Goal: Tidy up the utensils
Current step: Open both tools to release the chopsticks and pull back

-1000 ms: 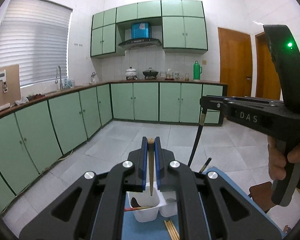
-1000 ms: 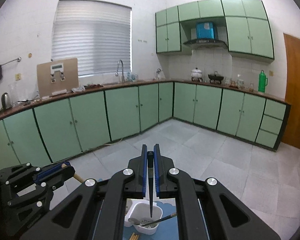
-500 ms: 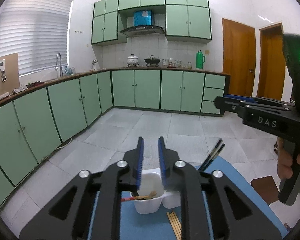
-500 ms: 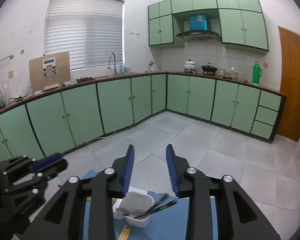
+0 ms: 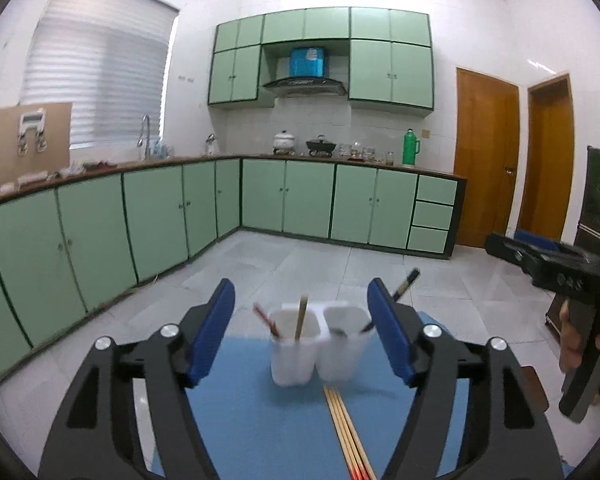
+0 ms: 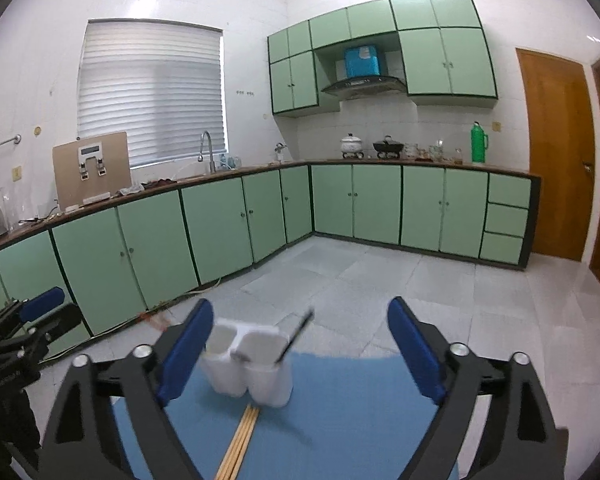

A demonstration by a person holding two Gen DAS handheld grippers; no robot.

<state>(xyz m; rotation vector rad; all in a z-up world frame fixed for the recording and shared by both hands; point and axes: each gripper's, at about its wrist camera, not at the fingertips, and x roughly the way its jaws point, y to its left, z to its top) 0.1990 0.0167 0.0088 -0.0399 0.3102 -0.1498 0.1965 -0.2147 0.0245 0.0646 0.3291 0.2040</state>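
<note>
A white two-compartment holder (image 5: 320, 344) stands on a blue mat (image 5: 260, 420). Its left cup holds a wooden chopstick (image 5: 301, 316) and a red-tipped one (image 5: 265, 319); its right cup holds a dark utensil (image 5: 404, 282). Several wooden chopsticks (image 5: 346, 432) lie on the mat in front of it. My left gripper (image 5: 302, 336) is open and empty, behind the holder. My right gripper (image 6: 300, 354) is open and empty; the holder (image 6: 256, 368) and the dark utensil (image 6: 298, 332) show between its fingers, the loose chopsticks (image 6: 240, 444) below.
The right gripper body and a hand (image 5: 572, 280) sit at the right edge of the left wrist view. The left gripper (image 6: 24, 332) sits at the left edge of the right wrist view. Green kitchen cabinets (image 5: 300, 204) and tiled floor lie beyond the mat.
Both grippers opened, releasing a wooden chopstick and a dark utensil into the holder's cups. Both then pulled back and lowered, so the holder looks farther away.
</note>
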